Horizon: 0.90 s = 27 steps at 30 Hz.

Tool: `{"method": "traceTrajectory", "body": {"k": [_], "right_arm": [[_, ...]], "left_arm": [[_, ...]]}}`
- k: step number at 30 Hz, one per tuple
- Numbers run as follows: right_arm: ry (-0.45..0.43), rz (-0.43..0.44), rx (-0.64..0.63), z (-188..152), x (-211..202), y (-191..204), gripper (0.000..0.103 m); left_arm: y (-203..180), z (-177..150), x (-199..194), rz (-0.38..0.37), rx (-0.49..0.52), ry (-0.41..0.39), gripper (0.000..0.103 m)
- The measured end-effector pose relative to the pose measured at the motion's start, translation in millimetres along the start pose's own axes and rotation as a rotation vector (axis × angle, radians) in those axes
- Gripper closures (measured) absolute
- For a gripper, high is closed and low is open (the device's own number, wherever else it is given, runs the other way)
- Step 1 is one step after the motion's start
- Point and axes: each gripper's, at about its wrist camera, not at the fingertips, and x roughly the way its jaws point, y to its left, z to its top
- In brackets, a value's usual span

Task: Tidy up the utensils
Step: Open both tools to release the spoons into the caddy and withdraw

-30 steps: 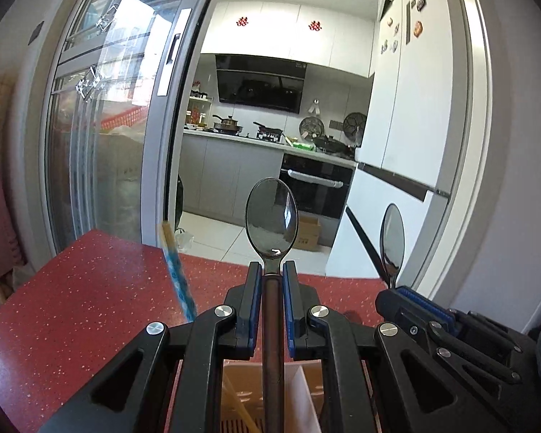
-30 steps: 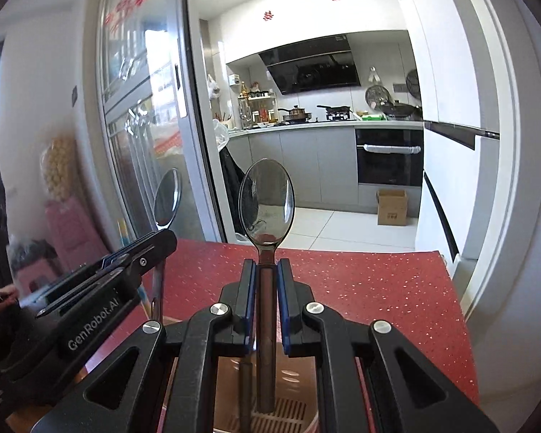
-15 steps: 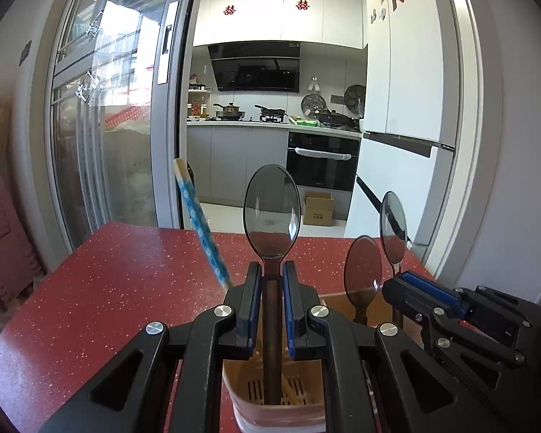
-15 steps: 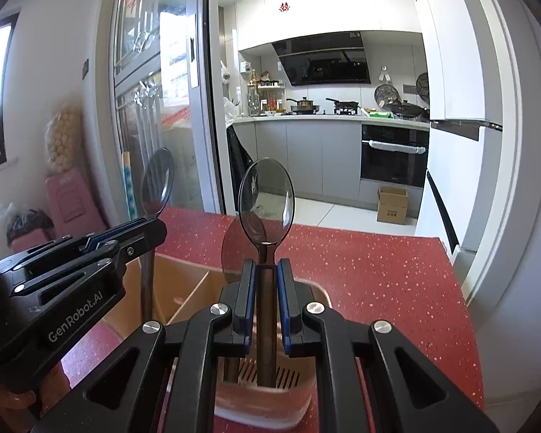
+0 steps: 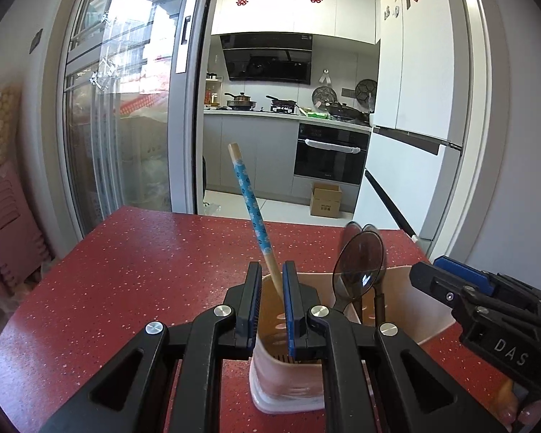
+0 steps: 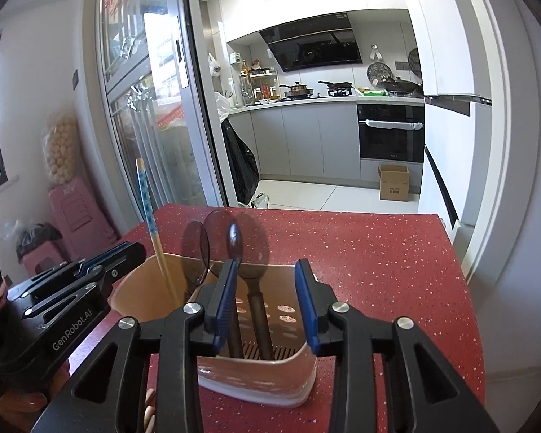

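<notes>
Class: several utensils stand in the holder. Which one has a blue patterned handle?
The chopstick: its upper part has a blue flowered pattern, leaning in the holder, while the spoons are dark and glossy.

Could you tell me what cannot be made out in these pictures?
- Spoon count: in the right wrist view the spoons overlap and blur.
- Holder base: in the left wrist view the left gripper covers it.
- Chopstick foot: hidden inside the holder.

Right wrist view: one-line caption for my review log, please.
Open right gripper above the utensil holder, spoons standing inside, on the red table.
</notes>
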Motion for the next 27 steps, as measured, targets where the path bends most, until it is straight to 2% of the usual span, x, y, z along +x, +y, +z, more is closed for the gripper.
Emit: {"method": "traceTrajectory", "body": {"k": [10, 15, 23, 24, 25, 26, 27], "right_arm": [[0.034, 0.019, 0.068, -3, -33, -1, 0.051], [0.077, 0.046, 0.119, -14, -50, 0, 0.043], [0.163, 0.043, 0.158, -45, -70, 7, 0.041], [0.173, 0.042, 0.164, -49, -72, 9, 0.040], [0.188, 0.043, 0.169, -55, -74, 11, 0.040], [0.196, 0.044, 0.169, -59, -76, 12, 0.040], [0.204, 0.043, 0.168, -63, -78, 14, 0.040]], "left_arm": [[9, -8, -36, -0.012, 0.004, 0.018, 0.062], [15, -21, -56, -0.014, 0.010, 0.079, 0.062], [25, -48, -79, -0.032, -0.032, 0.178, 0.062], [26, -51, -82, -0.031, -0.032, 0.185, 0.056], [26, -55, -85, -0.027, -0.030, 0.196, 0.011], [26, -58, -88, -0.012, -0.032, 0.209, 0.000], [27, -61, -95, 0.008, -0.040, 0.191, 0.000]]}}
